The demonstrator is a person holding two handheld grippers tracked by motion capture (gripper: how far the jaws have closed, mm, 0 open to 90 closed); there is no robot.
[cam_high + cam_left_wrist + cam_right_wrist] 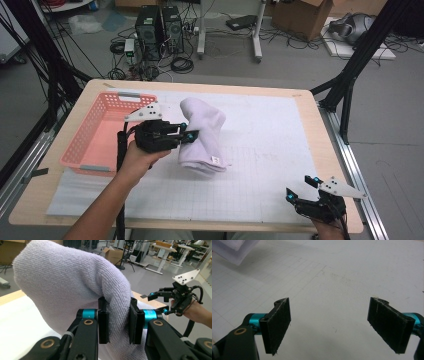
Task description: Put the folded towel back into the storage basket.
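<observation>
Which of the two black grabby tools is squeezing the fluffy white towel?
The left tool, next to the pink plastic basket. Its pads pinch a fold of the white terry towel. The right tool sits open, with nothing between its pads, near the table's corner.

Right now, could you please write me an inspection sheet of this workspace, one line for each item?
Surface: wooden table covered by a white gridded mat.
Job's things: white terry-cloth towel, bunched and folded; pink perforated plastic basket beside it.
Clutter: nothing seen on the mat.
Grippers: left gripper shut on the towel, a fold pinched between its pads; right gripper open above bare mat near the table's right corner.
Cables: black cable along the left forearm; loose cables on the floor.
Surroundings: two black computer towers, cardboard box, black frame struts.
</observation>
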